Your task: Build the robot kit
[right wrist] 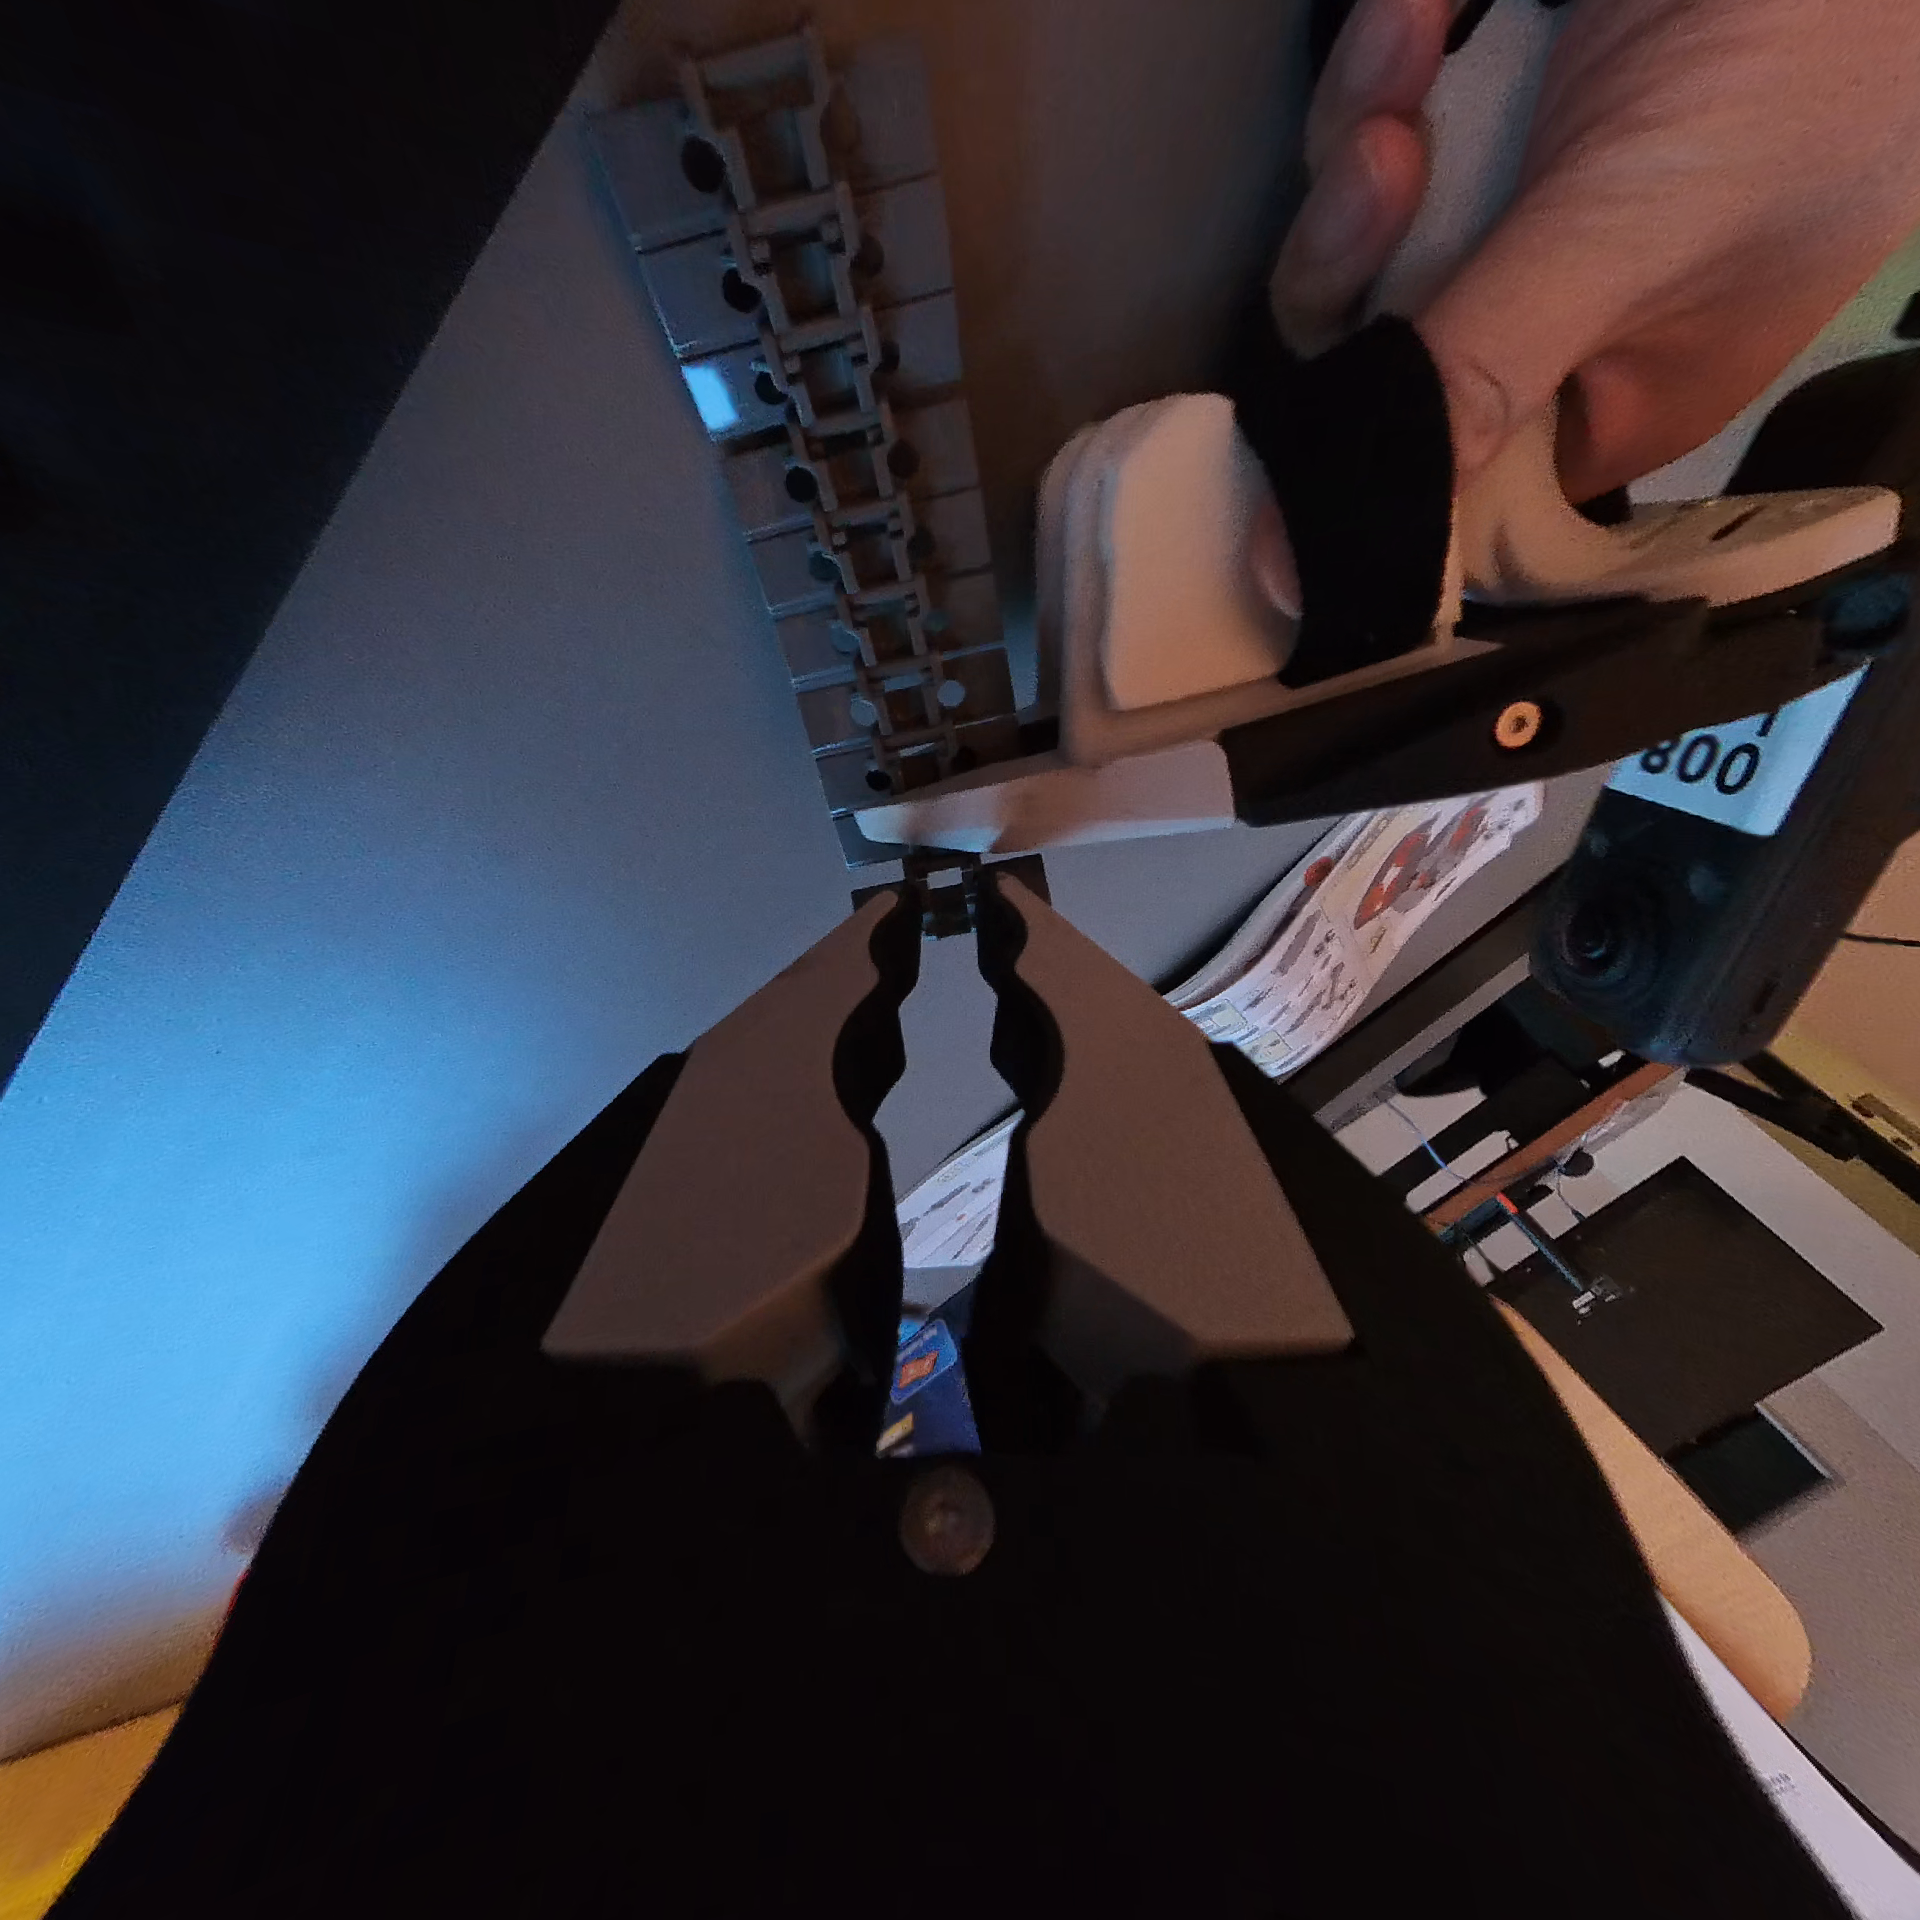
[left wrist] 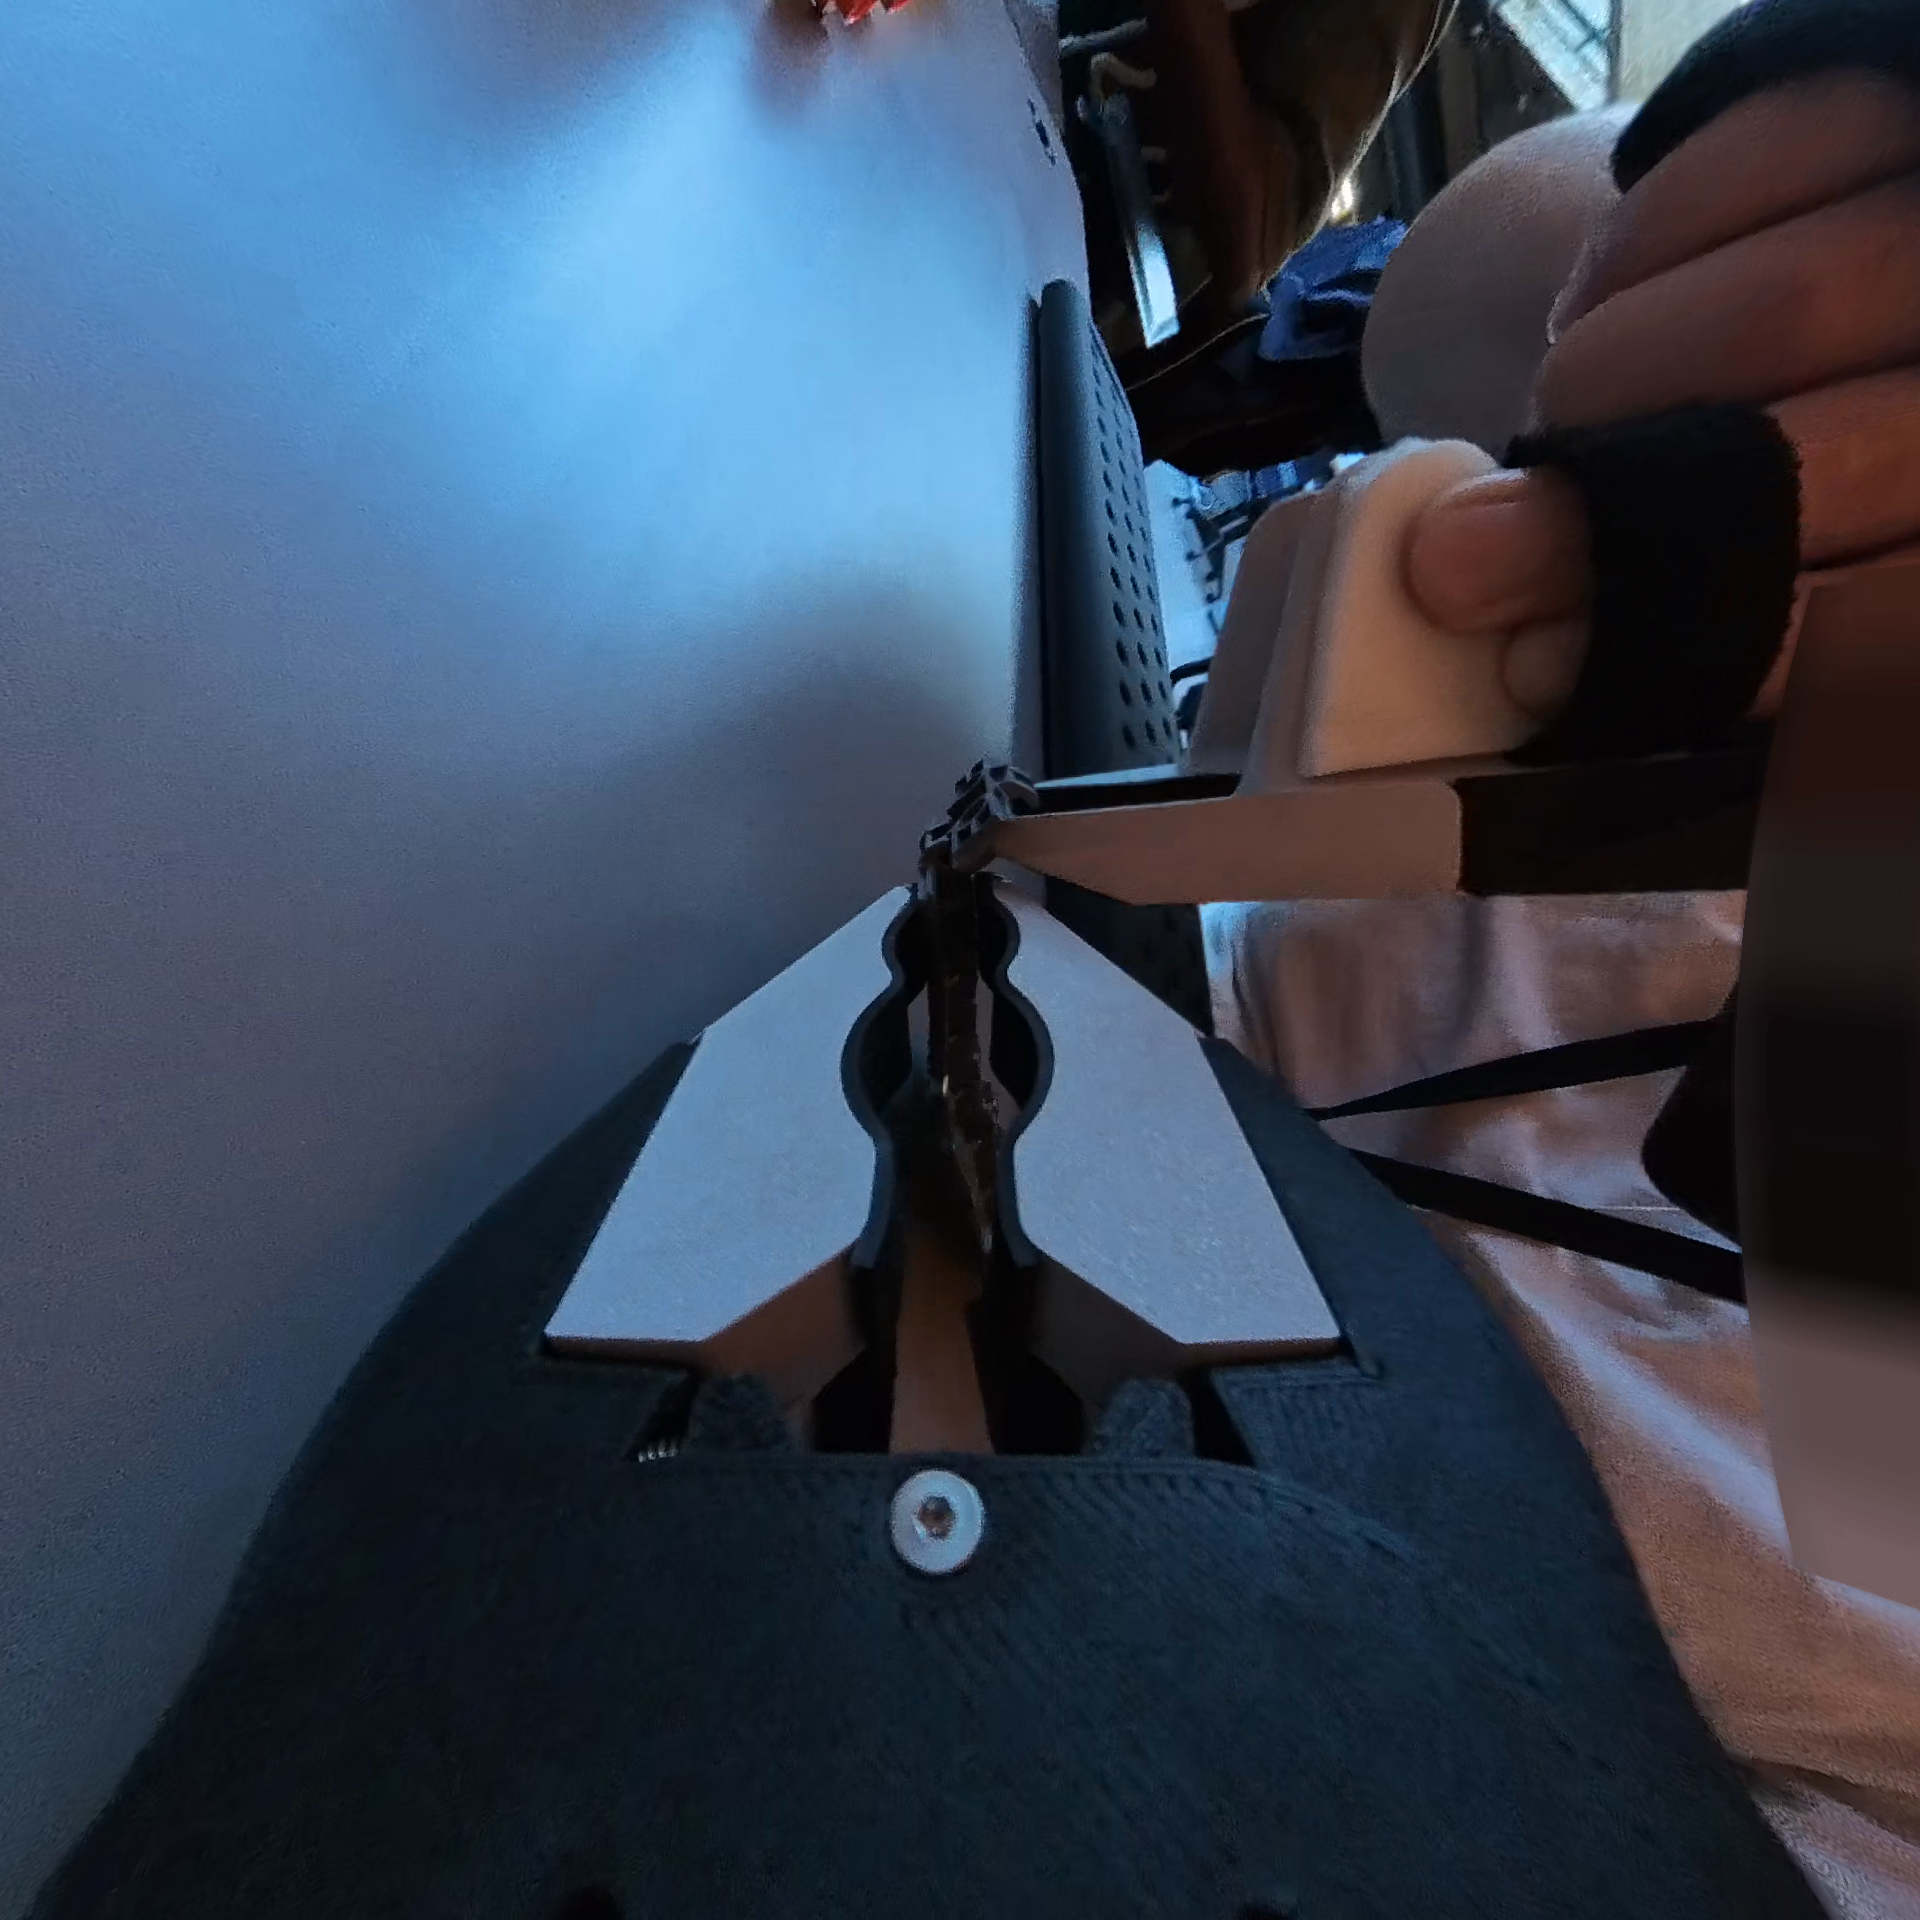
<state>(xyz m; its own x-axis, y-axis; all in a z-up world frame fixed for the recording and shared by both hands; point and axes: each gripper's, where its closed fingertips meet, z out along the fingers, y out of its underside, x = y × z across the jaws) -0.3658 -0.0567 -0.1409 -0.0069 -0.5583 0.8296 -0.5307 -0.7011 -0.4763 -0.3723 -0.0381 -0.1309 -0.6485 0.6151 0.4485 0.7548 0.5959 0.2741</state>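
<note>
My left gripper (left wrist: 954, 902) is shut on a chain of track links (left wrist: 961, 1081), seen edge-on between its fingers. In the right wrist view the same chain (right wrist: 821, 436) is grey and stretches away beyond the left gripper (right wrist: 935, 823), which comes in from the right. My right gripper (right wrist: 943, 902) is shut on a single small dark link (right wrist: 943, 912) at the chain's near end, tip to tip with the left gripper. In the left wrist view the right gripper (left wrist: 1000, 821) enters from the right, with that link (left wrist: 977, 805) at its tips. A hand (left wrist: 1507, 561) holds each gripper.
A pale table top (left wrist: 416, 520) fills the left. A black perforated panel (left wrist: 1112, 582) stands at its edge. An open instruction booklet (right wrist: 1351, 935) lies on the table behind the grippers. Red pieces (left wrist: 852, 8) lie at the far end. The person's light clothing (left wrist: 1455, 1039) is close on the right. Left and right tips are no more than a few centimetres apart.
</note>
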